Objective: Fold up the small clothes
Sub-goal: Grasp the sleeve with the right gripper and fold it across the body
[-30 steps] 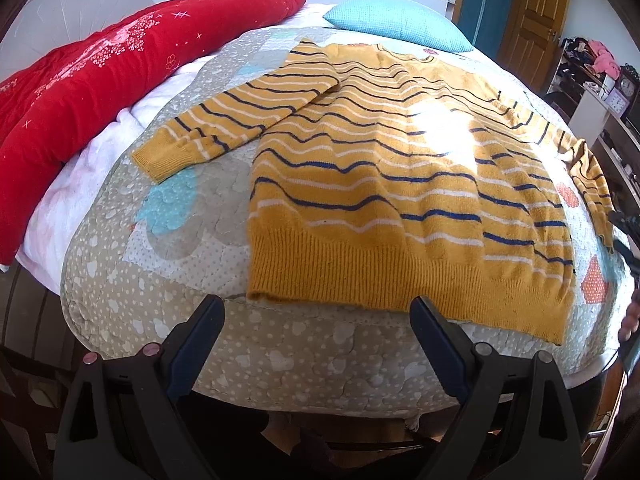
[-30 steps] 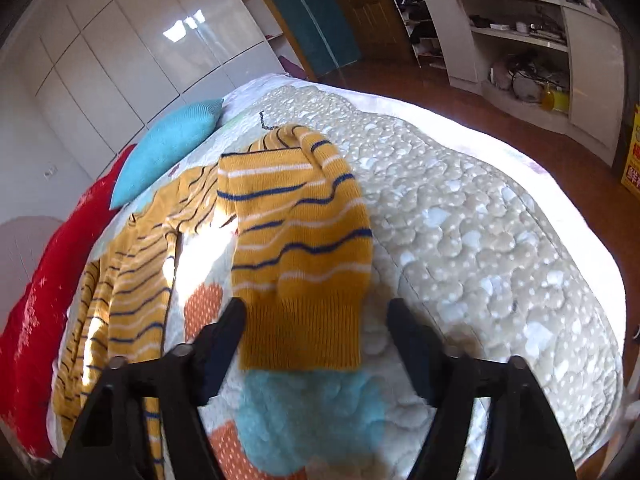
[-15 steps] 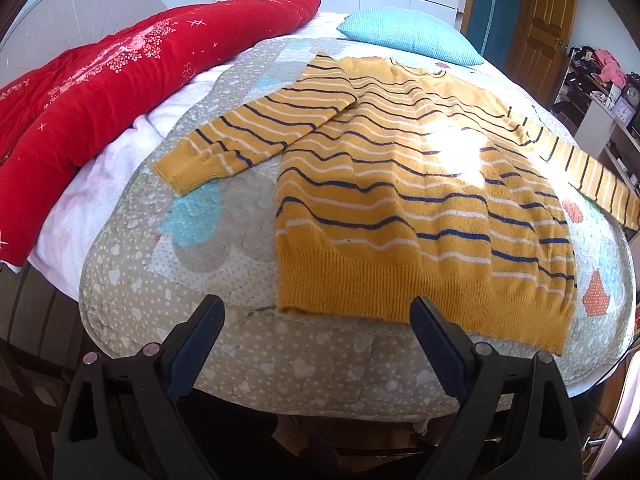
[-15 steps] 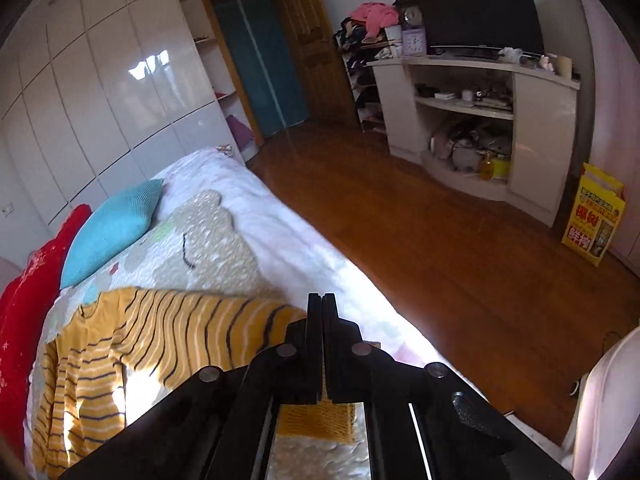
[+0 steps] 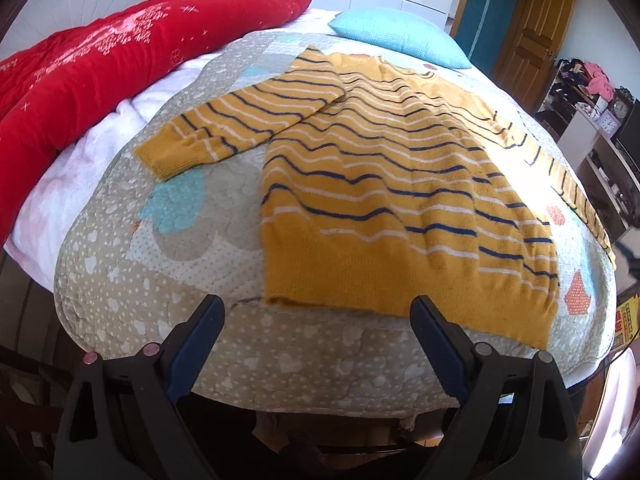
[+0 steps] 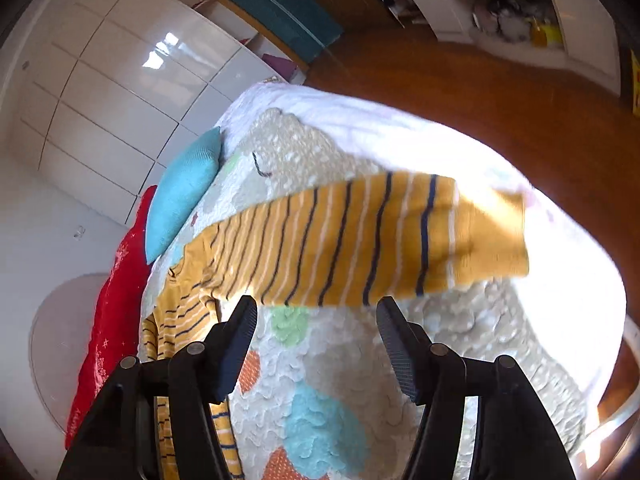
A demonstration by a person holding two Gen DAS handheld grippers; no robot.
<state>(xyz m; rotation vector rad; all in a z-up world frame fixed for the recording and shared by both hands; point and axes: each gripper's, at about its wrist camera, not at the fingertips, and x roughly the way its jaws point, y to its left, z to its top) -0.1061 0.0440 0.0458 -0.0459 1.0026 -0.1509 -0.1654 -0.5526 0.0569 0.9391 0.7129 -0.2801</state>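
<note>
A yellow sweater (image 5: 400, 184) with navy and white stripes lies flat on the quilted bed (image 5: 160, 280). Its left sleeve (image 5: 248, 120) angles out toward the red bolster. Its right sleeve (image 6: 360, 240) stretches straight out sideways across the quilt, cuff near the bed's far edge. My left gripper (image 5: 316, 320) is open and empty, just before the sweater's bottom hem. My right gripper (image 6: 316, 320) is open and empty, just short of the right sleeve.
A long red bolster (image 5: 120, 60) lies along the bed's left side and a blue pillow (image 5: 396, 36) at its head. White wardrobes (image 6: 120, 80), a wooden floor (image 6: 520, 100) and white shelves (image 6: 520, 0) surround the bed.
My right gripper had shut on the right sleeve's cuff, pulled the sleeve out straight, then opened and let it go. The left gripper stayed open and shifted slightly left.
</note>
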